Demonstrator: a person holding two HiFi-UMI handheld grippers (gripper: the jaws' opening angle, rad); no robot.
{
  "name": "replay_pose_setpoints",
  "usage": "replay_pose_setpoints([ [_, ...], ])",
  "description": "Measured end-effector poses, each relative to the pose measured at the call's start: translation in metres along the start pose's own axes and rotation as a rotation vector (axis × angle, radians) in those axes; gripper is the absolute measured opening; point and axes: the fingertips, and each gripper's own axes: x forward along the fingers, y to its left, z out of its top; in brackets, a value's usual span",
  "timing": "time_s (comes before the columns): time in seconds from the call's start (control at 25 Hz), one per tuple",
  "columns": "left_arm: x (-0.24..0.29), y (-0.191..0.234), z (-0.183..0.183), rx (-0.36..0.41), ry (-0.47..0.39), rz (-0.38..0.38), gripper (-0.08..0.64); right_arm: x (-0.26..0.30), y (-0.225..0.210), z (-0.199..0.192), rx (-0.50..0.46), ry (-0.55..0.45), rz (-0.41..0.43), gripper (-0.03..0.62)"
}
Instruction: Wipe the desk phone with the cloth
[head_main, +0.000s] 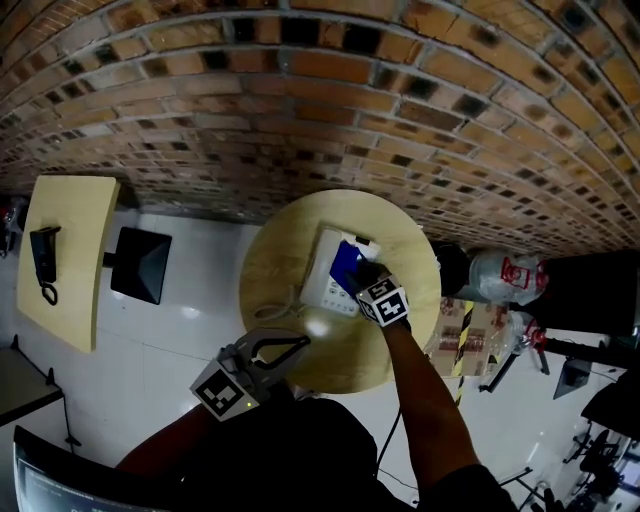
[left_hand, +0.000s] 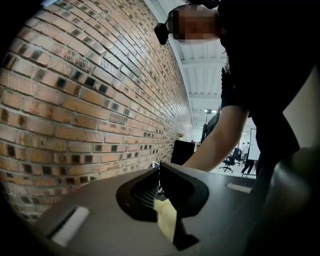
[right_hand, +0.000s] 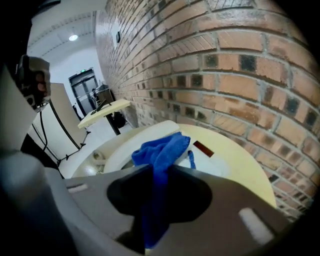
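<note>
- Round table (head_main: 405, 250) stands against the brick wall (head_main: 300, 100).
- Desk phone (head_main: 322, 288) lies on the table's wall-side half, with its cord (head_main: 283, 302) on the tabletop to its left.
- Cloth (head_main: 346, 264) rests on the phone's right part, pinched between the jaws of the right gripper (head_main: 357, 272).
- Left gripper (head_main: 303, 343) is over the table's near-left part, apart from the phone.
- Second table (head_main: 70, 215) stands well to the left, with a handset (head_main: 44, 258) on it.
- Bags (head_main: 495, 275) sit on the floor right of the round table.

Right claw (right_hand: 155, 192) clamps blue cloth (right_hand: 161, 152) over desk phone (right_hand: 130, 145).
</note>
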Motion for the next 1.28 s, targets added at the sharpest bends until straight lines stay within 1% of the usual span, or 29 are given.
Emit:
replay_pose_setpoints([
  [0.04,0.002,-0.001,0.002,0.023,-0.003,-0.014,-0.006,-0.002,0.012,-0.008,0.007,-0.002,0.015,0.087],
  [0.08,0.003,-0.001,0.003,0.029,-0.003,-0.024,-0.006,-0.003,0.025,-0.016,0.015,-0.001,0.03,0.087],
  [0.2,0.007,-0.001,0.001,-0.008,0.005,-0.027,-0.006,-0.005,0.064,-0.042,0.017,0.02,0.082,0.087],
  [0.32,0.012,-0.005,0.002,0.043,0.003,-0.05,-0.006,-0.007,0.096,-0.064,0.026,0.044,0.133,0.088],
  [0.4,0.015,-0.007,0.004,0.077,-0.002,-0.066,-0.006,-0.008,0.102,-0.063,0.017,0.038,0.143,0.087],
  [0.44,0.015,-0.008,0.005,0.09,-0.007,-0.072,-0.006,-0.009,0.099,-0.057,0.007,0.025,0.137,0.087],
  [0.48,0.014,-0.009,0.006,0.081,-0.011,-0.069,-0.006,-0.011,0.091,-0.046,0.0,0.004,0.127,0.087],
  [0.56,0.011,-0.008,0.004,0.019,-0.009,-0.044,-0.006,-0.012,0.064,-0.012,-0.001,-0.06,0.097,0.087],
  [0.6,0.009,-0.007,0.004,0.019,-0.011,-0.041,-0.006,-0.012,0.048,0.009,0.001,-0.092,0.078,0.087],
  [0.64,0.007,-0.006,0.005,0.044,-0.016,-0.045,-0.006,-0.011,0.032,0.031,-0.004,-0.117,0.057,0.087],
  [0.68,0.004,-0.004,0.005,0.038,-0.016,-0.039,-0.006,-0.009,0.017,0.052,-0.016,-0.134,0.036,0.087],
  [0.76,-0.005,0.003,0.0,-0.065,-0.004,0.007,-0.006,0.001,-0.007,0.085,-0.045,-0.143,0.002,0.088],
  [0.8,-0.009,0.007,-0.002,-0.097,-0.001,0.026,-0.006,0.009,-0.014,0.096,-0.062,-0.135,-0.008,0.087],
  [0.84,-0.012,0.01,-0.004,-0.109,0.0,0.038,-0.006,0.017,-0.017,0.103,-0.087,-0.118,-0.012,0.087],
  [0.88,-0.015,0.013,-0.005,-0.106,0.001,0.043,-0.006,0.025,-0.015,0.107,-0.124,-0.096,-0.009,0.087],
  [0.92,-0.018,0.015,-0.006,-0.084,0.003,0.04,-0.006,0.032,-0.006,0.107,-0.166,-0.077,0.0,0.087],
  [1.0,-0.023,0.017,-0.005,-0.005,0.008,0.021,-0.006,0.038,0.021,0.102,-0.244,-0.06,0.02,0.087],
  [1.04,-0.024,0.018,-0.003,0.009,0.005,0.02,-0.006,0.038,0.035,0.097,-0.276,-0.056,0.028,0.087],
  [1.12,-0.024,0.02,-0.001,-0.019,0.0,0.03,-0.006,0.035,0.067,0.083,-0.334,-0.035,0.057,0.087],
  [1.24,-0.019,0.02,0.0,-0.04,-0.008,0.023,-0.006,0.033,0.121,0.046,-0.39,0.017,0.14,0.088],
  [1.28,-0.016,0.02,0.002,-0.012,-0.016,0.007,-0.006,0.033,0.136,0.033,-0.388,0.032,0.166,0.088],
])
